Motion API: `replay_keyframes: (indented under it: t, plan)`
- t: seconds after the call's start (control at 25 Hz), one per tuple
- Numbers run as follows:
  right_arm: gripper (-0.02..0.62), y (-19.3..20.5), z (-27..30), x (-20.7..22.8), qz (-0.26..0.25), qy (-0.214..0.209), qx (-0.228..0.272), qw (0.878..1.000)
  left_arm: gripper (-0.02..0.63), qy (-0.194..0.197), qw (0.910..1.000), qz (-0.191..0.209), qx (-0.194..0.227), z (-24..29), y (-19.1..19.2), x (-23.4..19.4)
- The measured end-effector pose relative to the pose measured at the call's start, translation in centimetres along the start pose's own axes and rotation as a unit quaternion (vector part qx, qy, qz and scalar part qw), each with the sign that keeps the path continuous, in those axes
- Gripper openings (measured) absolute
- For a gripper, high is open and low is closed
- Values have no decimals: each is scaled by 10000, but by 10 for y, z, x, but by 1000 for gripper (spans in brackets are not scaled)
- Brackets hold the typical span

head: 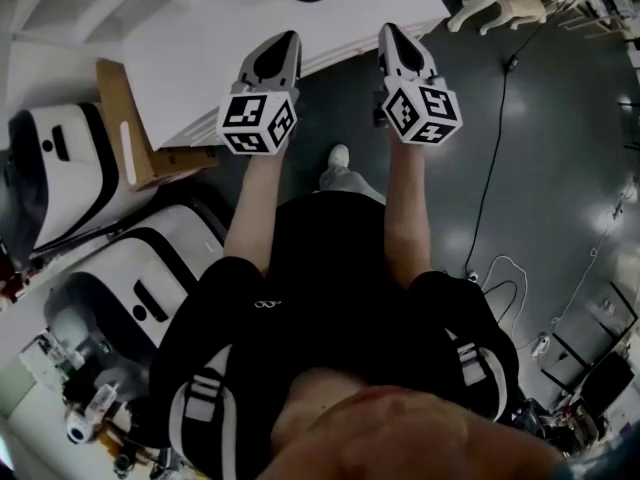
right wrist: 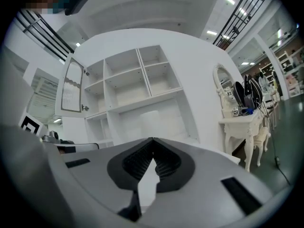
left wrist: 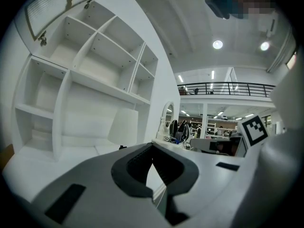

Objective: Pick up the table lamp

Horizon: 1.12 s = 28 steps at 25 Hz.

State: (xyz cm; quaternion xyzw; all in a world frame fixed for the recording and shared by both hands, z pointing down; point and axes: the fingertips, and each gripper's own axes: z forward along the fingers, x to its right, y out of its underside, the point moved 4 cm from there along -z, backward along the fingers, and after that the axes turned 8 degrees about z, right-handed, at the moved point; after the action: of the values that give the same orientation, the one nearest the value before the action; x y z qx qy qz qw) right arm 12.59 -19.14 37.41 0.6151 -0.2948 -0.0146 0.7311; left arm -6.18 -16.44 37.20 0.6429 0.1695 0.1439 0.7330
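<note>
A: Step in hand?
B: Approach. Left gripper [left wrist: 152, 146], right gripper [right wrist: 153, 139]: jaws pressed together, empty. Table lamp [left wrist: 124, 127] on bench [left wrist: 80, 149], ahead-left of left jaws, well apart.
A: Next?
B: Probably spreading jaws, closing distance.

Open dark floor [head: 560, 148] is stretching away right of the bench [head: 200, 78], with only a thin cable [head: 493, 168] trailing across it. On the left, a brown board [head: 122, 118] and white machines [head: 150, 268] are crowding the passage. Above the bench, shelves [right wrist: 142, 75] are roofing a wide bay where the lampshade [left wrist: 124, 126] is standing.
</note>
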Motion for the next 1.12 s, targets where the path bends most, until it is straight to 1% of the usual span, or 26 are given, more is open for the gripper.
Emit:
replay_keyframes:
  t: [0.12, 0.24, 0.36, 0.48, 0.64, 0.72, 0.84, 0.92, 1.04, 1.12]
  plan:
    - [17, -9, 11, 15, 102, 8, 29, 9999, 9, 16, 9999, 41, 127, 20, -7, 3]
    - [17, -19, 23, 34, 144, 47, 80, 9999, 9, 34, 9997, -4, 240, 45, -11, 4]
    - [17, -24, 35, 54, 183, 65, 102, 9998, 9, 125, 9996, -7, 253, 67, -6, 9]
    - [17, -22, 50, 65, 234, 38, 14, 9997, 9, 83, 9996, -26, 258, 79, 0, 8]
    - [18, -12, 69, 54, 171, -172, -156, 9996, 8, -59, 9996, 134, 246, 76, 4, -2]
    - [17, -5, 81, 42, 106, -318, -253, 9991, 9, -172, 9996, 134, 204, 68, 9, -13]
    - [17, 4, 97, 21, 32, -483, -331, 9983, 9, -423, 9989, 110, 152, 50, 20, -36]
    - [17, 10, 108, 6, -160, -578, -375, 9975, 9, -639, 9976, 153, 218, 40, 23, -53]
    - [17, 18, 121, -7, -537, -573, -405, 9961, 8, -786, 9964, 148, 289, 38, 28, -70]
    - [17, 23, 124, -4, -584, -478, -383, 9964, 9, -758, 9967, 66, 281, 43, 36, -75]
